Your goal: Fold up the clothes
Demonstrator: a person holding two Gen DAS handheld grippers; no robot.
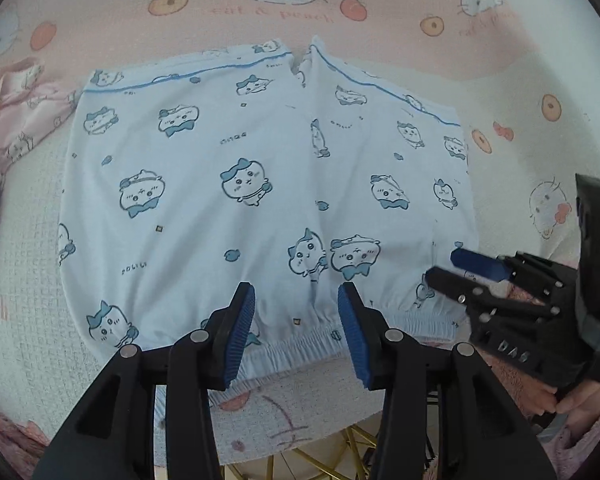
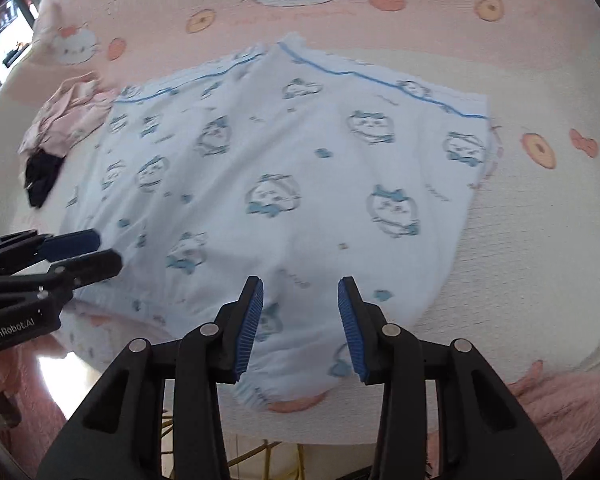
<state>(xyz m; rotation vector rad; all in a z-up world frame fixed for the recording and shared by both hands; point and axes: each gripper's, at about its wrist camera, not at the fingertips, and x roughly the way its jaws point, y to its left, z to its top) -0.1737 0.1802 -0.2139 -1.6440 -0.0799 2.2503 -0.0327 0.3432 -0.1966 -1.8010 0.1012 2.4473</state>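
Note:
Pale blue shorts (image 1: 260, 184) printed with cartoon cats lie flat on a pink and cream cat-print sheet (image 1: 260, 4), elastic waistband (image 1: 300, 344) nearest me and the two blue-piped leg hems at the far side. My left gripper (image 1: 296, 332) hovers over the waistband with its blue pads apart and nothing pinched. My right gripper (image 1: 456, 270) shows at the shorts' right near corner. In the right wrist view the shorts (image 2: 300, 160) are slightly blurred. There the right gripper (image 2: 300, 328) stands open over the waistband, and the left gripper (image 2: 96, 252) sits at the left near corner.
A crumpled pink garment (image 2: 68, 116) and a dark cloth (image 2: 42, 178) lie left of the shorts. The sheet's near edge hangs just below the waistband, with a gold wire frame (image 1: 340, 452) under it. A hand in a fuzzy pink sleeve (image 1: 580, 400) holds the right gripper.

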